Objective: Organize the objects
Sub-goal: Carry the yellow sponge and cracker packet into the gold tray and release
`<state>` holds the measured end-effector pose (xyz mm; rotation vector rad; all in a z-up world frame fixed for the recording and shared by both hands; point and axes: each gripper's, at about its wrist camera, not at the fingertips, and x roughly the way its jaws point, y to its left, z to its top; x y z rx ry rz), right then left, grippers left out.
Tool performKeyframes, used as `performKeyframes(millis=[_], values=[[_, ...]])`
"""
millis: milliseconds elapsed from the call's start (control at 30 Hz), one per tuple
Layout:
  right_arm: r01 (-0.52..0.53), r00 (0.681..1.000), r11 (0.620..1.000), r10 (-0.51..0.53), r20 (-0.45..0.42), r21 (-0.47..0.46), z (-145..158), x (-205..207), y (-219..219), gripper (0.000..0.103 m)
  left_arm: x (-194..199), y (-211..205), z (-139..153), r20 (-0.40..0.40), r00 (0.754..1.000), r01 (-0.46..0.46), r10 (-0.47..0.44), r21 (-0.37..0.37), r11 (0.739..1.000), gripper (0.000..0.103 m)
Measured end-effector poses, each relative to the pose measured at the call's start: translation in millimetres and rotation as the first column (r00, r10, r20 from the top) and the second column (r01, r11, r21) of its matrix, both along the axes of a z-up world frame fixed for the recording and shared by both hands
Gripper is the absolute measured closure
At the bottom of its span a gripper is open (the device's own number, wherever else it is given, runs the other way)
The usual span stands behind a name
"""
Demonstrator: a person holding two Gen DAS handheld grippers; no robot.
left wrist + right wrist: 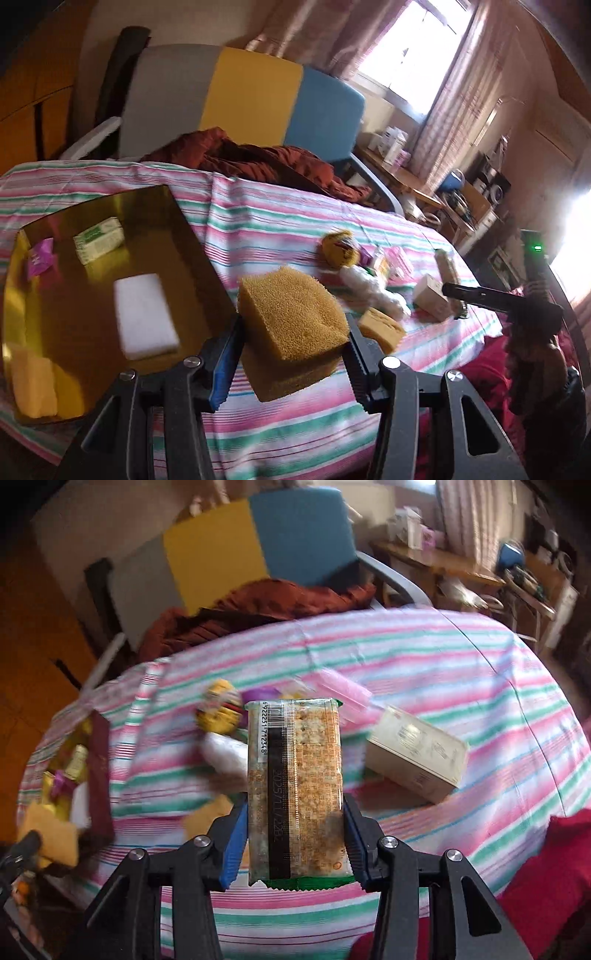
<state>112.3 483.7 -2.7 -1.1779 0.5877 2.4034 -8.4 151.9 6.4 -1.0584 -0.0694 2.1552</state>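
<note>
While left tongs [291, 354] clamp sponge [293, 314], right tongs [293, 834] clamp cracker packet [295, 790].

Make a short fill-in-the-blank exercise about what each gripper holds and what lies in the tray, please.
1. The left gripper is shut on a yellow ____.
2. The right gripper is shut on a cracker packet with ____ ends.
3. In the gold tray, the white foam block lies beside a ____ candy wrapper.

Missing words: sponge; green; purple
</note>
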Motion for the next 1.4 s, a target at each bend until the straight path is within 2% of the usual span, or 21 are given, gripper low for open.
performKeyframes(millis=[133,233,367,533,633,700,733,767,800,867,933,1000,1167,1400], values=[[-0.146,0.988,0.989,0.146,-0.053,-0.001,13,-38,-53,0.055,-14,-32,5,-0.022,0.995,-0.093,0.093,-0.006,0.996,0.051],[-0.274,0.959,0.961,0.273,-0.072,-0.015,18,-66,-96,0.055,-31,-59,6,-0.036,0.985,-0.172,0.171,-0.018,0.985,0.051],[-0.409,0.911,0.911,0.405,-0.075,-0.049,11,-115,-151,0.055,-59,-95,4,-0.067,0.956,-0.289,0.285,-0.057,0.956,0.051],[-0.507,0.862,0.857,0.503,-0.066,-0.094,-4,-178,-205,0.055,-88,-125,0,-0.103,0.923,-0.381,0.37,-0.111,0.918,0.048],[-0.535,0.845,0.839,0.532,-0.051,-0.104,-10,-215,-233,0.055,-100,-139,-3,-0.119,0.906,-0.42,0.407,-0.124,0.899,0.047],[-0.541,0.841,0.835,0.538,-0.053,-0.103,-13,-236,-246,0.055,-106,-145,-4,-0.126,0.897,-0.439,0.425,-0.127,0.889,0.042],[-0.538,0.843,0.837,0.535,-0.058,-0.098,-13,-244,-252,0.054,-110,-148,-5,-0.134,0.89,-0.454,0.437,-0.144,0.88,0.031],[-0.537,0.843,0.838,0.534,-0.063,-0.092,-13,-252,-257,0.05,-111,-149,-5,-0.142,0.883,-0.467,0.448,-0.154,0.871,0.02],[-0.534,0.845,0.841,0.53,-0.067,-0.089,-13,-257,-261,0.033,-111,-151,-5,-0.157,0.874,-0.482,0.46,-0.157,0.862,0.018],[-0.534,0.845,0.841,0.529,-0.079,-0.083,-10,-261,-268,0.012,-105,-156,-3,-0.185,0.864,-0.494,0.468,-0.144,0.857,0.018],[-0.543,0.839,0.836,0.537,-0.087,-0.075,-9,-255,-273,0.011,-99,-160,-1,-0.21,0.849,-0.516,0.484,-0.138,0.845,0.018],[-0.544,0.838,0.836,0.539,-0.081,-0.064,-9,-247,-276,0.004,-93,-163,0,-0.219,0.839,-0.531,0.498,-0.126,0.838,0.018],[-0.53,0.847,0.848,0.528,-0.067,-0.016,-12,-221,-279,0.0,-74,-161,6,-0.232,0.827,-0.545,0.511,-0.112,0.831,0.018],[-0.489,0.862,0.861,0.501,-0.075,0.138,-6,-182,-287,0.0,-46,-149,13,-0.29,0.809,-0.562,0.512,-0.123,0.818,0.018]])
